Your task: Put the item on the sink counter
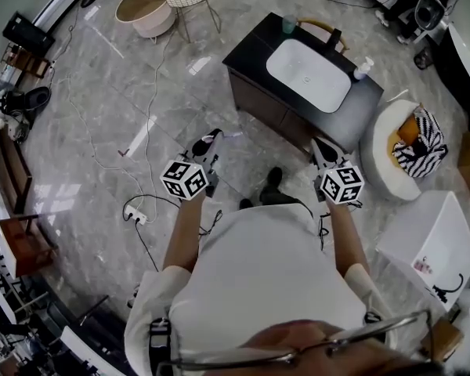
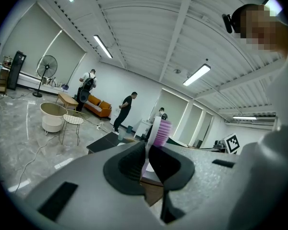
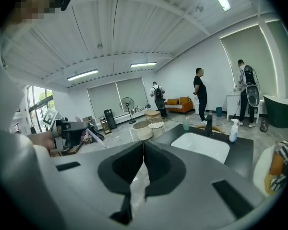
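Note:
My left gripper (image 1: pixel 211 142) is shut on a thin white brush with a purple ribbed head (image 2: pixel 162 131). The head sticks up past the jaws in the left gripper view, where the gripper (image 2: pixel 146 148) points toward the counter. In the right gripper view the brush's white handle (image 3: pixel 97 140) slants down from that gripper (image 3: pixel 71 131). The black sink counter (image 1: pixel 254 51) with its white basin (image 1: pixel 309 74) stands just ahead of both grippers. My right gripper (image 1: pixel 322 148) is shut with nothing between its pads, and in its own view the gripper (image 3: pixel 143 146) faces the basin (image 3: pixel 201 146).
On the counter stand a green cup (image 1: pixel 289 24), a dark faucet (image 1: pixel 334 37) and a white spray bottle (image 1: pixel 363 67). A round white seat with a striped cushion (image 1: pixel 417 142) is right of it. A power strip and cables (image 1: pixel 135 213) lie on the floor. Several people stand far back.

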Demonstrator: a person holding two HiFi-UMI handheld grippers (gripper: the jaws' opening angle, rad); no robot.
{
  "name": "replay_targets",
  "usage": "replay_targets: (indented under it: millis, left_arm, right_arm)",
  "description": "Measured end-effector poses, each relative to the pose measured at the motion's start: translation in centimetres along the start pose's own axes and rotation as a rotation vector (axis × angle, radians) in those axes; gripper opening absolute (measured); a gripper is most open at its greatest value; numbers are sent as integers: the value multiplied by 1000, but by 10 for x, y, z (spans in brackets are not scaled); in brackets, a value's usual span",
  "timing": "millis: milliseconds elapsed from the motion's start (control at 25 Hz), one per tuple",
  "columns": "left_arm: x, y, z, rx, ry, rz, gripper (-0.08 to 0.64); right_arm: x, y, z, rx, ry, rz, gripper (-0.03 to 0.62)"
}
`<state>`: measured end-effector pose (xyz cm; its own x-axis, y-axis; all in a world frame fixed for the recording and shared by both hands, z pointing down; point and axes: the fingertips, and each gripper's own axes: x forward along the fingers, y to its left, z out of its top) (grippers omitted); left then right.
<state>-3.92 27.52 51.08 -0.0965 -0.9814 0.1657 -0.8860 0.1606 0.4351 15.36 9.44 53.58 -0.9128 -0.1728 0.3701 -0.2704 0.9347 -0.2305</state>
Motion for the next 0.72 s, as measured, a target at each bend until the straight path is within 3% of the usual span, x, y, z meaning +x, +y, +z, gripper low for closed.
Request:
replay_targets:
  millis: [720]
  left_arm:
    - [131,-4,29,25,1,67,28]
  right_arm:
    - [66,-122,48,12,3,70,6]
